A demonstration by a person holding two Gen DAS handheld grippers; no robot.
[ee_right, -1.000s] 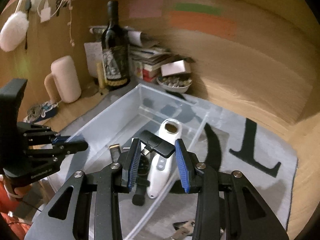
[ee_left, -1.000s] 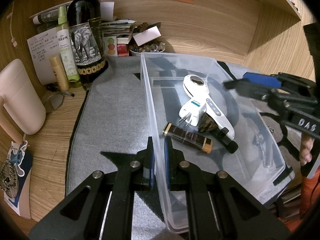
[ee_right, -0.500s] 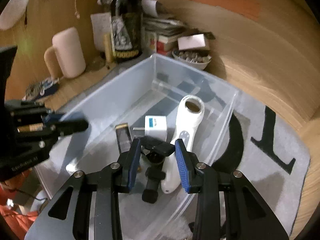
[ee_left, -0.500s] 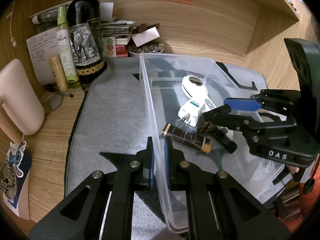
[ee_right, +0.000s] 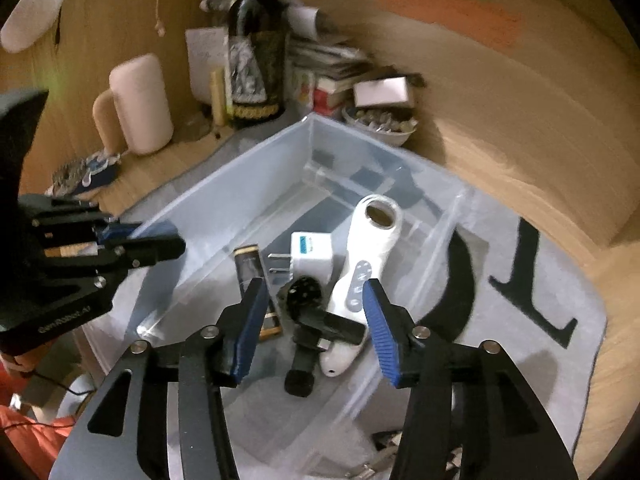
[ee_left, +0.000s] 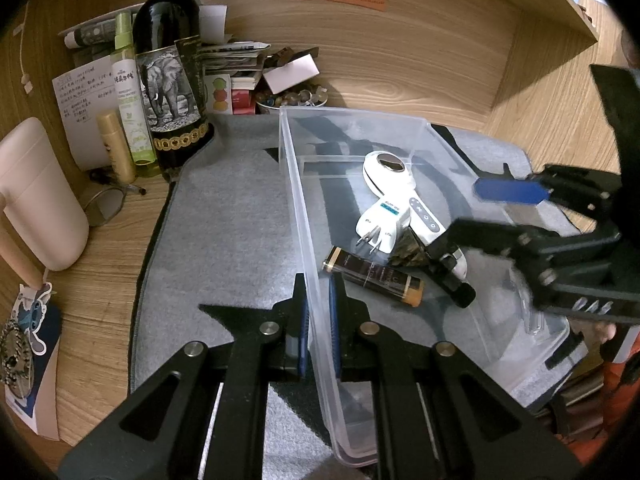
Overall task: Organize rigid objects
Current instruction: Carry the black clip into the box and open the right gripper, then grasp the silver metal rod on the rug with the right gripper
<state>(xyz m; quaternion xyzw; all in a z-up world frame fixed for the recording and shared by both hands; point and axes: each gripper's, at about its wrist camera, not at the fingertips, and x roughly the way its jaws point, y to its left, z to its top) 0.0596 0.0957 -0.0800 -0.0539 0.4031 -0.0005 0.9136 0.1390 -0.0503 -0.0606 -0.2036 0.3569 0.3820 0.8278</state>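
We pinch the clear bin's (ee_left: 298,216) wall with our left claw (ee_left: 318,312). Our right claw (ee_right: 312,320) is opening above a black gadget (ee_right: 308,320) lying loose inside, beside the white remote (ee_right: 368,256), plug adapter (ee_right: 310,254) and dark tube (ee_left: 372,276) (four items binned). Small pieces outside the bin may remain.

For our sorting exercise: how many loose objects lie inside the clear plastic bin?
4: white handheld device at the right, white plug adapter mid-bin, dark gold-capped tube at the left, black clip-like gadget nearest. Others may be hidden.

left wrist: bin's (ee_left: 304,216) left wall, close | right wrist: opposite, above | shared: bin interior
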